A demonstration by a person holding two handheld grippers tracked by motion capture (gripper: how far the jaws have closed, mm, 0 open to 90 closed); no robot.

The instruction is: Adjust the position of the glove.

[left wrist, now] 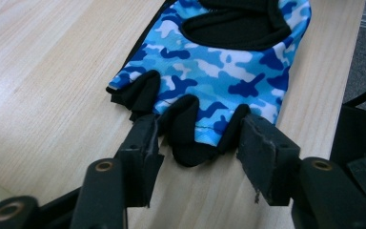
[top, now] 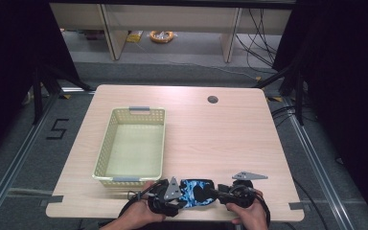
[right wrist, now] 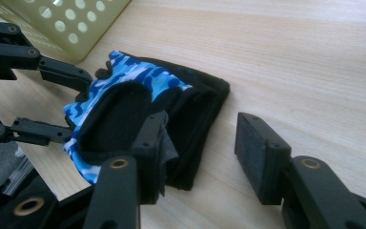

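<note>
A fingerless glove (top: 196, 192) in blue camouflage with black trim lies flat near the table's front edge. My left gripper (top: 184, 194) is at its left end and my right gripper (top: 215, 191) at its right end. In the left gripper view the glove (left wrist: 219, 67) points its black finger stubs toward me, and my left gripper (left wrist: 201, 143) stands open with the stubs between its jaws. In the right gripper view my right gripper (right wrist: 202, 150) is open at the black cuff of the glove (right wrist: 124, 86). One jaw rests against the cuff's fold, the other is over bare wood.
A pale yellow perforated basket (top: 106, 139) stands on the left half of the wooden table (top: 220, 139), just behind my left hand; its corner (right wrist: 71, 24) shows beyond the glove. A round cable hole (top: 212, 99) sits at the back. Dark curtains flank the table.
</note>
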